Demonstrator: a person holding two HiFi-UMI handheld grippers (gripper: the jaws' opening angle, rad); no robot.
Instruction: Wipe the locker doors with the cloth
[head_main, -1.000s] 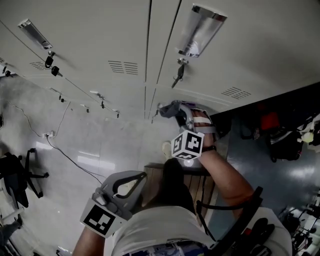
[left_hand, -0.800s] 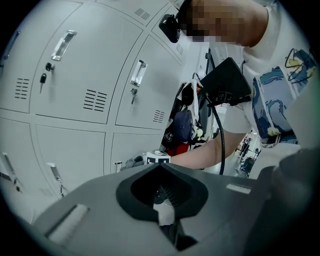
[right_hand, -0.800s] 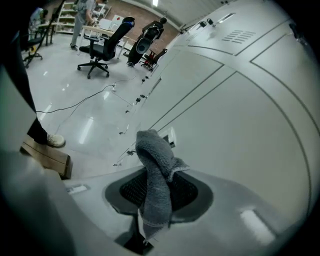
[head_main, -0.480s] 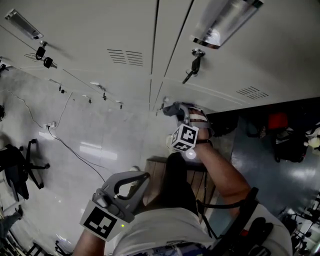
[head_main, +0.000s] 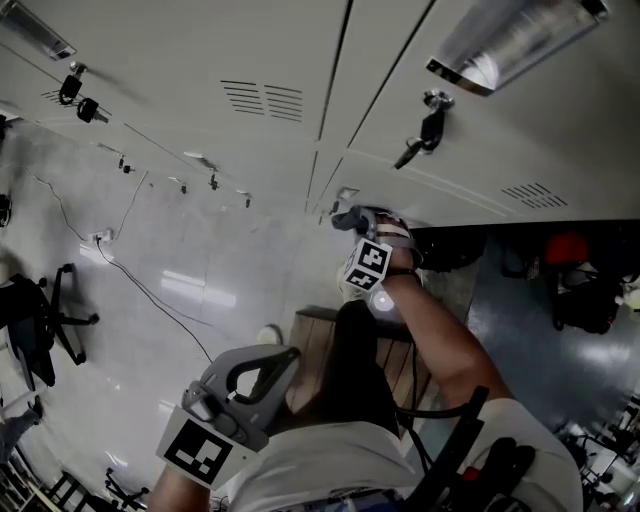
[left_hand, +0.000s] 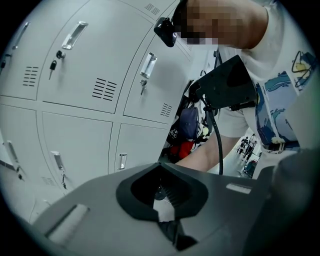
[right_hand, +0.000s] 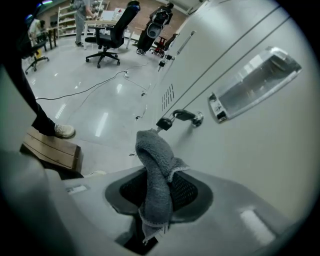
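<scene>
The cloth (right_hand: 154, 180) is clamped between the fingers of the right gripper (right_hand: 156, 205). Its folded top stands close to a locker door (right_hand: 265, 150), just below a key (right_hand: 165, 122) in the lock. The left gripper (head_main: 285, 357) hangs low by the person's body, its fingers together on nothing.

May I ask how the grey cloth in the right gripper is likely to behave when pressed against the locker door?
Probably floppy: the cloth folds and droops over itself above the right gripper, which is shut on it. Its fuzzy pile suggests it is light and should flatten against the locker door rather than slip.
</scene>
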